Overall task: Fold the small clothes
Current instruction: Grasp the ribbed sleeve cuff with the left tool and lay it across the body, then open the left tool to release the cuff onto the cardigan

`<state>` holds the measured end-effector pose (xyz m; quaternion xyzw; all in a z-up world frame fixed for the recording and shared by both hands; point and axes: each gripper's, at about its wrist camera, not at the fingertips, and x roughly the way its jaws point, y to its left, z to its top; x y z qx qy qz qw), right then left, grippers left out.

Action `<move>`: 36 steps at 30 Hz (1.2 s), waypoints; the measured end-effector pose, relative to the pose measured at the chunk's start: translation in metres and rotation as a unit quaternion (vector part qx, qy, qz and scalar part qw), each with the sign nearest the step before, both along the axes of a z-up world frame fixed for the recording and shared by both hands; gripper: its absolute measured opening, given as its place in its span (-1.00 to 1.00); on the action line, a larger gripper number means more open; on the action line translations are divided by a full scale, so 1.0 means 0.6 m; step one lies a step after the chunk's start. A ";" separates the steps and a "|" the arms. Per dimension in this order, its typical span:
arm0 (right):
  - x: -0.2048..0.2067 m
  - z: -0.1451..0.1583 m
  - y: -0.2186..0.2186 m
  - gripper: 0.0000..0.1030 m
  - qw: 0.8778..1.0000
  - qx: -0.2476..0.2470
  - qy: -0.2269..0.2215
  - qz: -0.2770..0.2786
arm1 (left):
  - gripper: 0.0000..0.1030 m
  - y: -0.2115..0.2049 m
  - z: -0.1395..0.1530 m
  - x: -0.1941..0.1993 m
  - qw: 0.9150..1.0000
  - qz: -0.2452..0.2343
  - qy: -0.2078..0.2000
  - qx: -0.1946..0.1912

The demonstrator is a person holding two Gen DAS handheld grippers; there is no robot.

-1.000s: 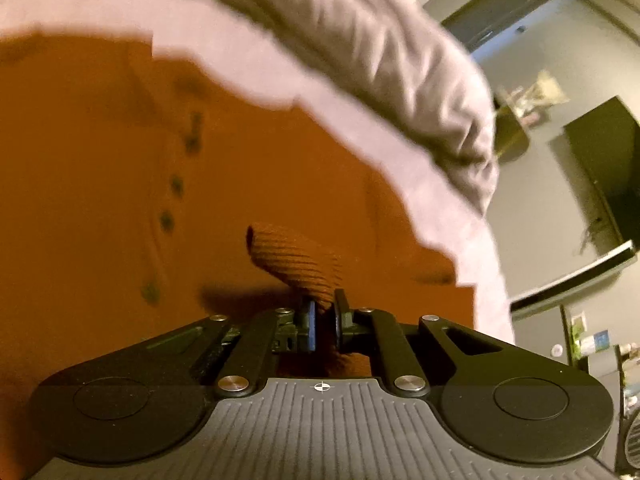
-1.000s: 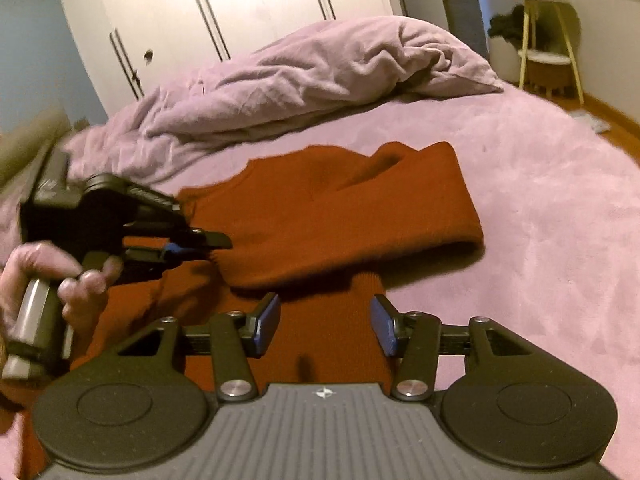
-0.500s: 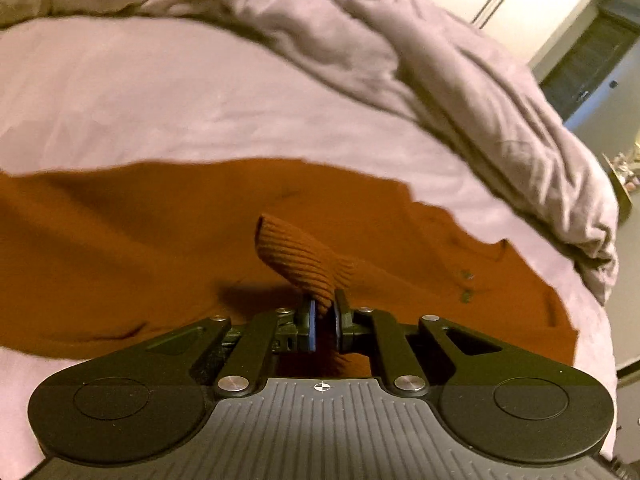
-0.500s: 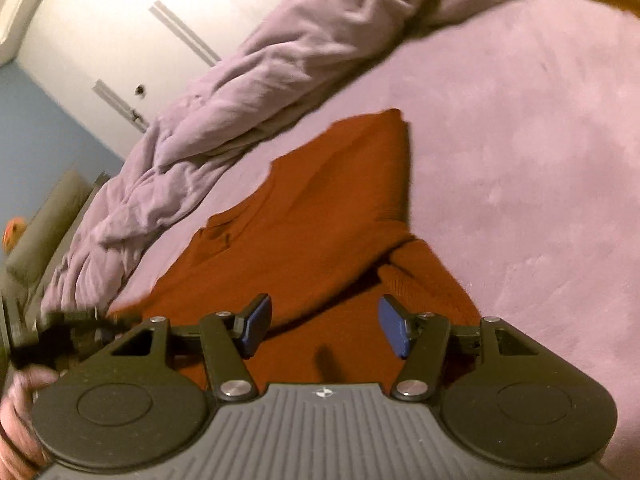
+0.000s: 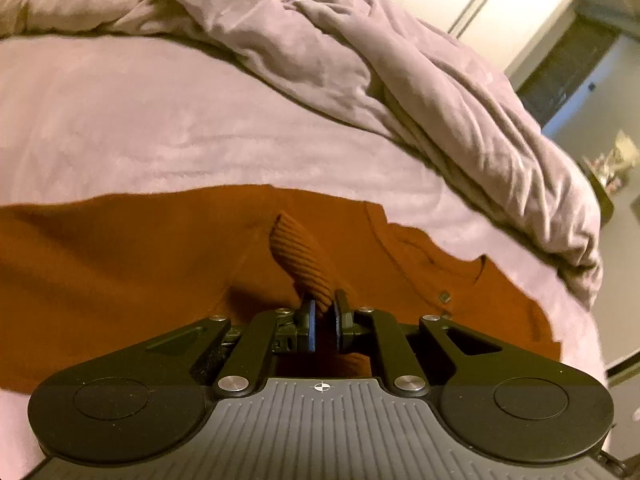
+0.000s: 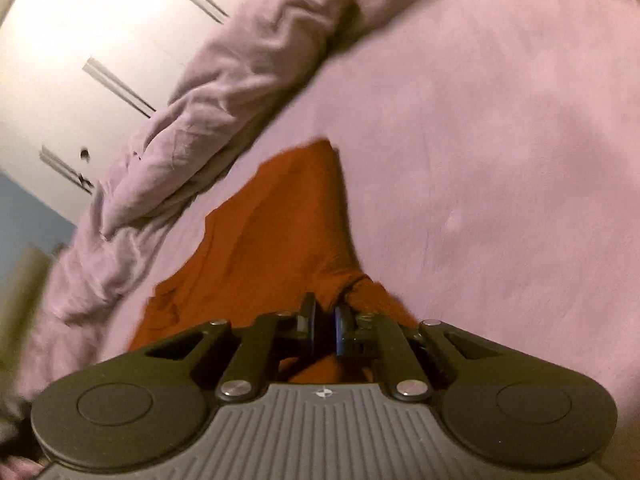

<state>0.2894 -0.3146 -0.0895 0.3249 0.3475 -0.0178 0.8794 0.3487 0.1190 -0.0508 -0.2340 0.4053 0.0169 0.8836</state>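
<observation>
A rust-orange knit sweater [image 5: 120, 272] lies spread on the lilac bed sheet [image 5: 160, 132]. Its neckline and small buttons [image 5: 443, 297] show at the right of the left wrist view. My left gripper [image 5: 323, 312] is shut on a ribbed sleeve cuff [image 5: 300, 256], which stands up from the jaws above the sweater. In the right wrist view the sweater [image 6: 272, 232] runs away from me, and my right gripper [image 6: 325, 322] is shut on a fold of the sweater's near edge.
A rumpled lilac duvet [image 5: 420, 80] is heaped along the far side of the bed and also shows in the right wrist view [image 6: 224, 92]. White wardrobe doors [image 6: 80, 40] stand behind. Bare sheet [image 6: 500, 140] lies to the right of the sweater.
My right gripper went from open above the sweater to shut on its near edge, and it tilted. My left gripper kept the cuff and swung round to face the duvet.
</observation>
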 end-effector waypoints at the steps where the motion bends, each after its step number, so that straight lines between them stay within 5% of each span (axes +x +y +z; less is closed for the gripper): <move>1: -0.002 0.005 0.013 -0.86 0.999 -0.043 -0.006 0.012 | -0.68 -0.003 -0.003 -0.001 1.000 -0.002 0.006 0.017; 6: -0.011 0.014 0.059 -0.82 0.983 -0.166 -0.012 0.070 | -0.40 0.024 -0.021 -0.023 0.999 0.010 0.028 0.039; 10: -0.032 0.050 0.052 -0.76 0.977 -0.185 -0.012 0.101 | -0.35 0.057 -0.024 -0.050 0.999 0.015 0.037 0.016; 14: -0.043 0.087 0.059 -0.58 0.973 -0.199 -0.046 0.113 | 0.03 0.046 -0.033 -0.050 0.999 -0.015 0.033 -0.015; 19: 0.008 0.075 0.112 -0.55 0.965 -0.200 -0.034 0.166 | -0.03 0.021 -0.045 -0.025 0.998 -0.033 0.031 -0.042; 21: 0.031 0.065 0.131 -0.55 0.960 -0.213 -0.021 0.178 | -0.32 0.013 -0.038 -0.016 0.998 -0.043 0.024 -0.040; 22: 0.044 0.060 0.139 -0.55 0.958 -0.222 -0.017 0.181 | -0.68 0.007 -0.032 -0.011 0.998 -0.047 0.018 -0.031; 23: 0.055 0.055 0.144 -0.55 0.955 -0.232 -0.012 0.183 | -0.72 0.002 -0.024 -0.006 0.998 -0.051 0.013 -0.018; 26: 0.089 0.034 0.156 -0.61 0.945 -0.265 0.014 0.190 | -0.72 -0.006 -0.004 -0.002 0.998 -0.053 -0.014 0.009; 31: 0.109 0.008 0.168 -0.87 0.906 -0.376 0.008 0.195 | -0.70 -0.008 0.003 0.004 0.998 -0.042 -0.003 0.047; 34: 0.115 0.003 0.181 -0.89 0.878 -0.441 0.004 0.186 | -0.54 0.015 -0.001 -0.008 0.999 -0.021 0.003 0.047; 36: 0.118 0.002 0.176 -0.87 0.877 -0.445 0.008 0.179 | -0.51 0.039 -0.004 -0.021 1.000 -0.009 0.010 0.026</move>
